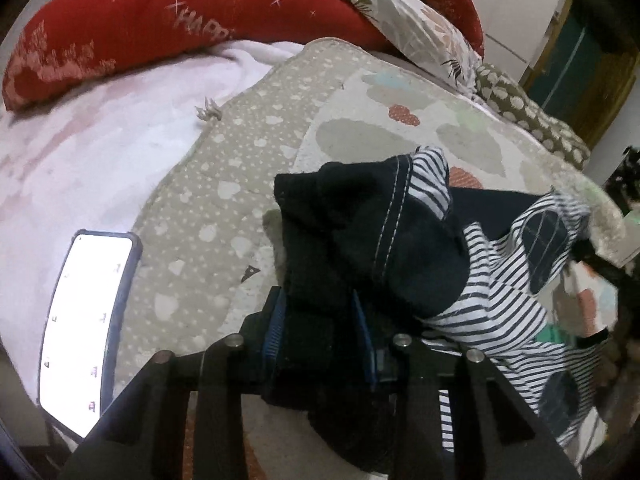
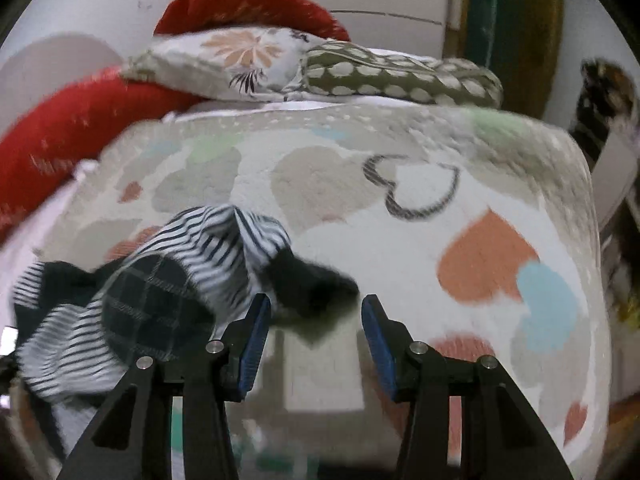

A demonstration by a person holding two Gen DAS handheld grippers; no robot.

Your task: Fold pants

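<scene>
The pants (image 1: 472, 264) are white with dark stripes, dark waistband parts and checked patches. They lie bunched on a heart-patterned blanket (image 1: 400, 92). My left gripper (image 1: 320, 320) is shut on a dark fold of the pants and holds it raised; cloth hides its fingertips. In the right wrist view the pants (image 2: 168, 284) lie at the left, blurred. My right gripper (image 2: 314, 320) is open and empty, with a dark end of the pants just ahead of its left finger (image 2: 256, 332).
A lit phone (image 1: 84, 328) lies on the pink sheet at the left. Red pillows (image 1: 160, 20) and patterned pillows (image 2: 328, 68) line the far side of the bed. The blanket's right edge (image 2: 588, 240) drops off near a wall and door.
</scene>
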